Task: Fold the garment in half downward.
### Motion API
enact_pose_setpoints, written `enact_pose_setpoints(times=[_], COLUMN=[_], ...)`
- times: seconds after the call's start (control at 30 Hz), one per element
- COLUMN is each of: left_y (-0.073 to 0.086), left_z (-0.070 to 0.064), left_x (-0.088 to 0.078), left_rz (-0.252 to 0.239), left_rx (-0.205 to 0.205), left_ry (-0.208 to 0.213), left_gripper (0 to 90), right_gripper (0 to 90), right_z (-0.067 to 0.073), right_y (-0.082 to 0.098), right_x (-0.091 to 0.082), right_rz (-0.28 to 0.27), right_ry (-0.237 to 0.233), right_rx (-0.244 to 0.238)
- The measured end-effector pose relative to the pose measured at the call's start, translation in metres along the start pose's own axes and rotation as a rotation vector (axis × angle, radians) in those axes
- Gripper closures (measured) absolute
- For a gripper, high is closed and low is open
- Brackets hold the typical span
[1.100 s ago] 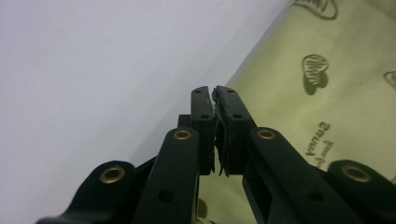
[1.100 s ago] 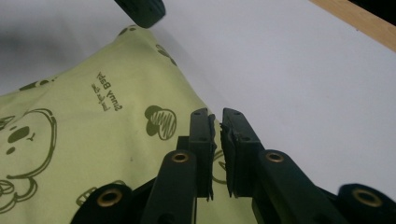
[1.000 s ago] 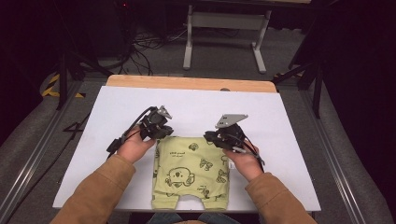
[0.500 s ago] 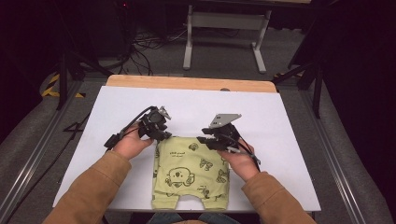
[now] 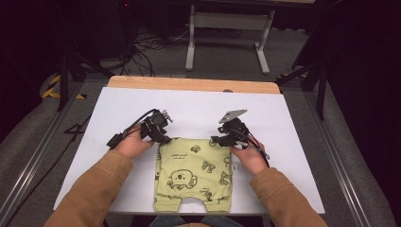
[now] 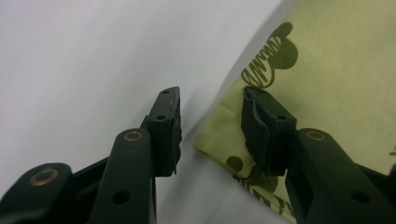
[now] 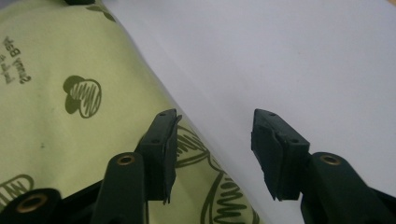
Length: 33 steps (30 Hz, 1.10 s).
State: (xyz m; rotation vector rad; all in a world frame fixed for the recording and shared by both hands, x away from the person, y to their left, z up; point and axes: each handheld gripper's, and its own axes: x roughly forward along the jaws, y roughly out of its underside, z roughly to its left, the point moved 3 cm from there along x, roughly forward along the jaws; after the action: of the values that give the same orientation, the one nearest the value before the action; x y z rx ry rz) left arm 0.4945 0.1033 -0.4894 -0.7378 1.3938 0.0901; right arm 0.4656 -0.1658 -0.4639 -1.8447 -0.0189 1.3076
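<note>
white table (image 5: 142, 101) | grey floor (image 5: 302, 52) | both jaws just opened, nothing gripped

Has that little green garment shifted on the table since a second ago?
Cannot tell: the green garment lies about as far from the table's near edge as before.

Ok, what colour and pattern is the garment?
Pale yellow-green garment with dark cartoon prints; clearest in the high view.

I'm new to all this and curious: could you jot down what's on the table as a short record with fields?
Garment: yellow-green baby shorts with cartoon prints, lying flat
Surface: white table
Left gripper: open, jaws just opened, astride the shorts' top left corner
Right gripper: open, jaws just opened, at the top right corner
Held: nothing
</note>
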Motion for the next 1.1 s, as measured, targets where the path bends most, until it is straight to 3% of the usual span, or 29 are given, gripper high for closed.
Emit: enact_pose_setpoints(times=[0.3,0.53,0.57,0.6,0.63,0.7,0.77,0.9,1.0,1.1], left_y=[0.003,0.003,0.002,0.002,0.002,0.001,0.000,-0.001,-0.004,-0.006], left_z=[0.004,0.003,0.001,0.001,-0.001,-0.004,-0.005,-0.003,0.004,0.008], left_x=[0.003,0.003,0.002,0.002,0.002,0.000,-0.001,-0.004,-0.011,-0.014], left_rz=[0.012,0.021,0.028,0.028,0.041,0.058,0.056,0.024,-0.037,-0.064], left_rx=[-0.069,-0.098,-0.100,-0.100,-0.094,-0.074,-0.063,-0.067,-0.079,-0.083], left_ry=[0.040,0.041,0.050,0.050,0.060,0.045,0.039,0.039,0.032,0.023], left_gripper=[57.9,60.6,64.7,67.6,73.1,82.6,84.6,85.4,85.4,85.4], right_gripper=[49.5,48.3,53.6,53.6,62.0,71.1,82.7,84.8,84.9,84.8], right_z=[-0.011,-0.017,-0.018,-0.018,-0.018,-0.016,-0.014,-0.017,-0.023,-0.028], right_y=[0.014,0.026,0.028,0.028,0.028,0.028,0.026,0.021,0.017,0.012], right_x=[0.008,0.013,0.013,0.013,0.012,0.012,0.010,0.005,0.002,0.001], right_rz=[0.076,0.140,0.143,0.143,0.145,0.151,0.159,0.138,0.121,0.105], right_ry=[0.010,0.008,-0.021,-0.021,-0.048,-0.067,-0.057,-0.053,-0.034,-0.005], right_rx=[0.026,0.056,0.088,0.088,0.097,0.085,0.066,0.046,0.041,0.043])
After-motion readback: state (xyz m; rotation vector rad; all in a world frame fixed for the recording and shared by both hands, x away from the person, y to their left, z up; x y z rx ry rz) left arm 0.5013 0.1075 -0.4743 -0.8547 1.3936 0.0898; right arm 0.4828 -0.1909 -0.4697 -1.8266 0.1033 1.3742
